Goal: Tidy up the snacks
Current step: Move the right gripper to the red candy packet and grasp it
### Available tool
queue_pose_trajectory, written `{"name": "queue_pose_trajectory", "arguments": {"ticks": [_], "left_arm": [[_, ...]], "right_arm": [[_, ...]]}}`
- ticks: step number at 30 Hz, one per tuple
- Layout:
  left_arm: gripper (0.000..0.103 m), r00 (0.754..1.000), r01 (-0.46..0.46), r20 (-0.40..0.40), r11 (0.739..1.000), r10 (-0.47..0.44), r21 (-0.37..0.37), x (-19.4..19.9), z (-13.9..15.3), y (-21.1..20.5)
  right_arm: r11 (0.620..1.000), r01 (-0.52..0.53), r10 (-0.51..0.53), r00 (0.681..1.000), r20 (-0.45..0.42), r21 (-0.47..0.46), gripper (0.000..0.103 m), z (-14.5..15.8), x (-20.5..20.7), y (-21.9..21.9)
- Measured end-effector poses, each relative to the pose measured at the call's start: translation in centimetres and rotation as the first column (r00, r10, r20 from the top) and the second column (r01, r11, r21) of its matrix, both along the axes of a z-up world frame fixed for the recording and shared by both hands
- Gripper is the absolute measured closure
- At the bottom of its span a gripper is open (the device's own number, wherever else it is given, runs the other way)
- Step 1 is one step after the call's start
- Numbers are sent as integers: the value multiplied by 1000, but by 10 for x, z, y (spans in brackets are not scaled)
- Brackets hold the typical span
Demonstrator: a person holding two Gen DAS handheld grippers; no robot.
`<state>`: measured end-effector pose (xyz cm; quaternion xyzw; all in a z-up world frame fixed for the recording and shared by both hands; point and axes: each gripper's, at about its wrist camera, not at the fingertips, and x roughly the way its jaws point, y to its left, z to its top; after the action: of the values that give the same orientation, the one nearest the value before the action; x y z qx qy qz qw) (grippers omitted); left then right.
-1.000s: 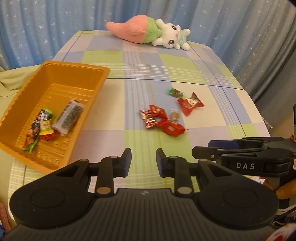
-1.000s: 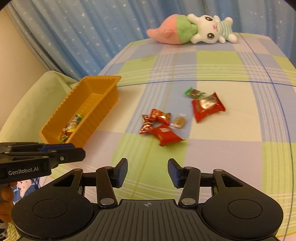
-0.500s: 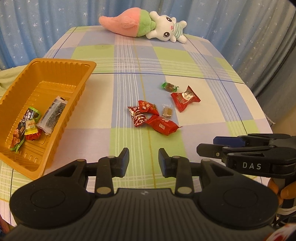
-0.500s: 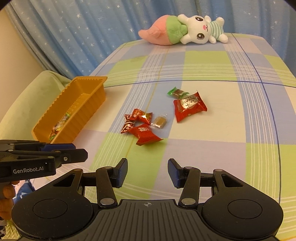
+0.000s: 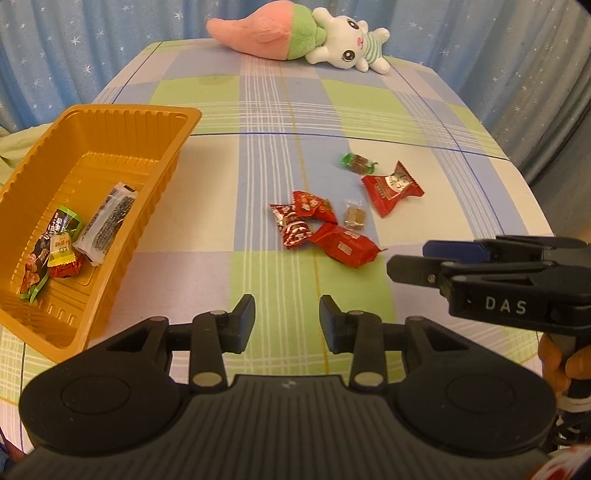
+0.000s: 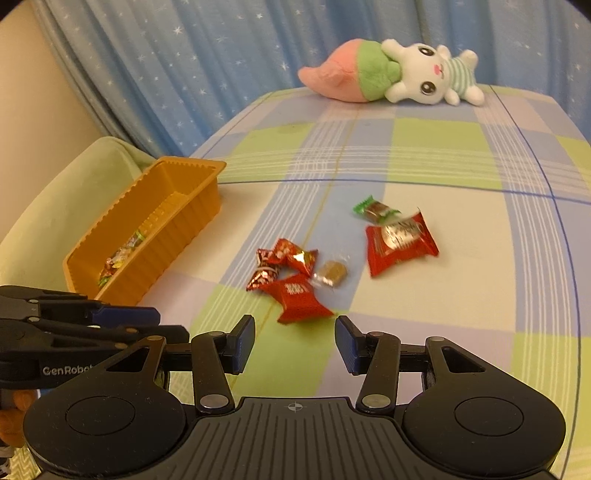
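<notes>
An orange tray [image 5: 110, 110] [image 6: 192, 218] at the table's left holds several wrapped snacks [image 5: 107, 221]. Loose snacks lie mid-table: a red pack [image 5: 345, 245] [image 6: 299, 299] nearest me, two small red candies [image 5: 303, 214] [image 6: 280, 260], a clear-wrapped brown sweet [image 5: 354, 216] [image 6: 332, 273], a bigger red pack [image 5: 391, 188] [image 6: 400, 240] and a green-ended candy [image 5: 358, 161] [image 6: 375, 209]. My left gripper [image 5: 287, 319] hovers short of the pile, its jaws opening with nothing between them. My right gripper [image 6: 294, 345] stands open and empty just before the nearest red pack.
A pink, green and white plush toy [image 5: 295, 33] [image 6: 391, 74] lies at the table's far edge before a blue starred curtain. A pale green cushion [image 6: 62, 199] sits left of the tray. Each gripper shows at the side of the other's view.
Both grippers have come closer to the snack pile and a little lower. The left jaws have spread wider. The right jaws keep the same gap.
</notes>
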<state>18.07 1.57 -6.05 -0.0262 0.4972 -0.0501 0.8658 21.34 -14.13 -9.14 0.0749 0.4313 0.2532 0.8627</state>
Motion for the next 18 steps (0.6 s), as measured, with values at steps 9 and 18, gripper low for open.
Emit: {"name": "queue_pose_trajectory", "arguments": {"ticks": [9, 18], "left_arm": [[67, 1000, -21, -10, 1000, 21, 4, 8, -5, 10], [67, 1000, -22, -7, 1000, 22, 4, 12, -6, 14]], "right_arm": [[998, -52, 53, 998, 27, -45, 55, -13, 24, 18], [987, -118, 121, 992, 19, -108, 55, -31, 43, 39]]}}
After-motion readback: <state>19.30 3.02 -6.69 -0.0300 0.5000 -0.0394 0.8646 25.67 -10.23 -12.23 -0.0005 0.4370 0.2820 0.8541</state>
